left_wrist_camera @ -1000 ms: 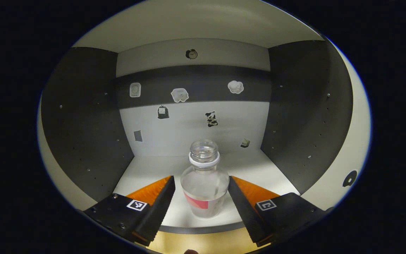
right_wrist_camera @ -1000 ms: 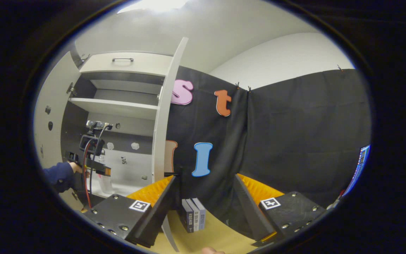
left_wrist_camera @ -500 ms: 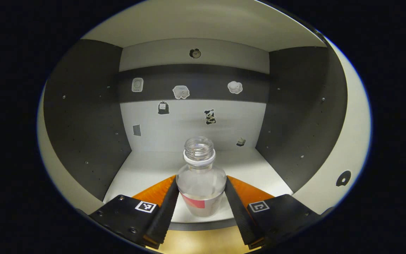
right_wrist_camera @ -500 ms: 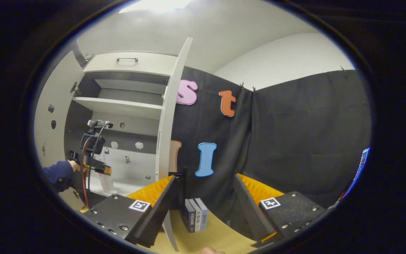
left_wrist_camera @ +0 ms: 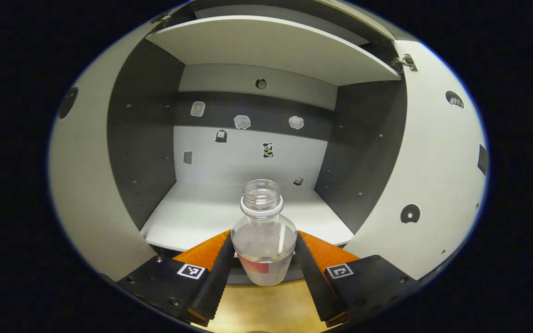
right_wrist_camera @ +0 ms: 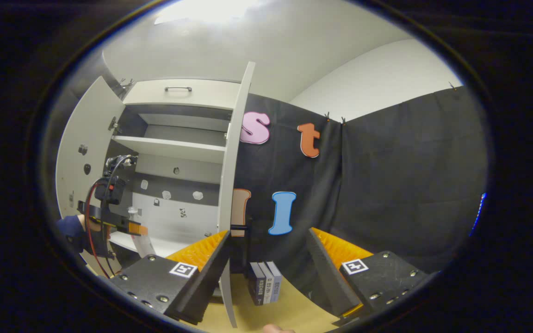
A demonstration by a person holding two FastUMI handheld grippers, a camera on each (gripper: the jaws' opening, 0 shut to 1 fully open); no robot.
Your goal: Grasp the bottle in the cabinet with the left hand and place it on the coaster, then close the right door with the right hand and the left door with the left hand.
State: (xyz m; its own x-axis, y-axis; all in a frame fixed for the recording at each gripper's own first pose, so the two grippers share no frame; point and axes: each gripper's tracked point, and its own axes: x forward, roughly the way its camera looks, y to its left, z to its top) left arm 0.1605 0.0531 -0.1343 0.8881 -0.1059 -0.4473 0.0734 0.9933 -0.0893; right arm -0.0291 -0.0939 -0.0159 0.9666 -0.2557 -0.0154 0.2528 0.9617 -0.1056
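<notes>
In the left gripper view a clear, capless bottle (left_wrist_camera: 263, 240) with a red label is clamped upright between both fingers of my left gripper (left_wrist_camera: 263, 273), held just outside the front edge of the cabinet's lower shelf (left_wrist_camera: 201, 217). The cabinet stands with its left door (left_wrist_camera: 81, 185) and right door (left_wrist_camera: 433, 185) swung wide. In the right gripper view my right gripper (right_wrist_camera: 266, 273) is open with nothing between its fingers, and the right door (right_wrist_camera: 234, 185) stands edge-on just left of it. Far left, the left gripper (right_wrist_camera: 130, 227) and a hand hold the bottle (right_wrist_camera: 139, 233) in front of the cabinet.
An upper shelf (left_wrist_camera: 271, 46) spans the cabinet, and small stickers (left_wrist_camera: 242, 121) dot its back wall. A few dark books (right_wrist_camera: 264, 286) stand on the wooden tabletop (right_wrist_camera: 289, 310) between my right fingers. A drawer with a handle (right_wrist_camera: 178, 89) tops the cabinet.
My left gripper closed on the bottle, then drew it back out of the cabinet past the shelf's front edge. The right gripper's view shifted a little to the left; it stayed open.
</notes>
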